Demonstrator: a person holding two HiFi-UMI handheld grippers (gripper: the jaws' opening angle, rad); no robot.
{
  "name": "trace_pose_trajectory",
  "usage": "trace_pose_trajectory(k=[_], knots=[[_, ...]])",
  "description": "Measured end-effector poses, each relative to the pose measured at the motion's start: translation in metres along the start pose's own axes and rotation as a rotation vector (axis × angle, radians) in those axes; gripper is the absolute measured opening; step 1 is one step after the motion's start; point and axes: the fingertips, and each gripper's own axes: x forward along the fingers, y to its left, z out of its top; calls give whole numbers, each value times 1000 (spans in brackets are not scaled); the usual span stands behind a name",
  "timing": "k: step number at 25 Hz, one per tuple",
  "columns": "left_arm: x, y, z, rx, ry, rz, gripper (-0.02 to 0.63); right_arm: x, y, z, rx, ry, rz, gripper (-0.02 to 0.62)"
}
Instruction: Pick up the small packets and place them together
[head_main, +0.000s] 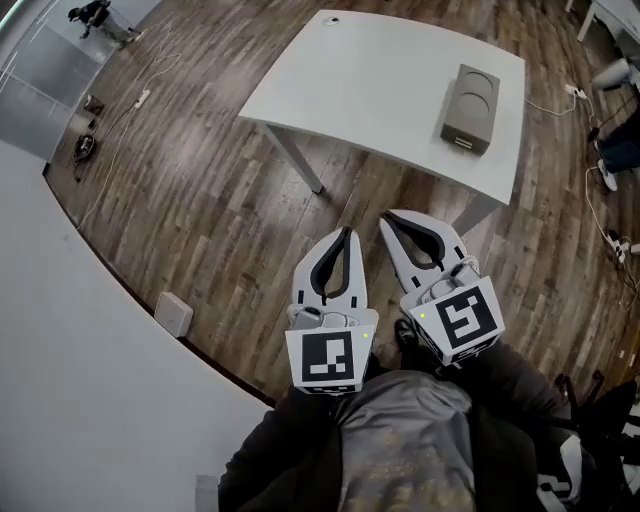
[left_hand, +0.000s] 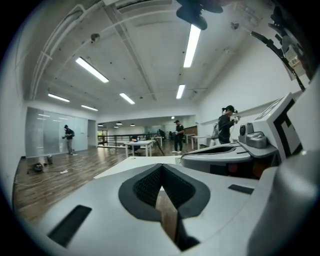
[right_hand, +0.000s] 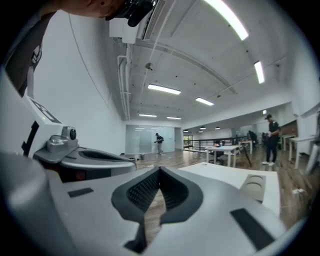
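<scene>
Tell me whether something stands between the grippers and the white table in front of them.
Nothing visible does. The left gripper and the right gripper are shut and empty, and only bare wooden floor lies between them and the white table. No small packets show in any view; the table carries just a grey box.

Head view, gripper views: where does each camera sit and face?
Head view: on the person's head, steeply down at left claw, right claw, sleeves, table.
Left gripper view: on the left claw, level along its shut jaws; right claw beside.
Right gripper view: likewise on the right claw; left claw beside.
All three share the table; head and right gripper views, the grey box.
</scene>
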Motion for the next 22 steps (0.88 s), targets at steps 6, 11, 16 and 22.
trace_pose_trajectory(k=[6,11,16,22], knots=[[51,-37,10,25,-27,-307,0,-14,-46,-10,13,25,-282,5],[69,-69,15,48,-43,-506,0,-35,-71,-15,32,35,-477,5],[77,-90,20,60,-65,-647,1,-46,-86,-14,37,30,-611,5],[81,-84,16,78,-61,-723,1,-52,-95,-15,60,11,-733,5]])
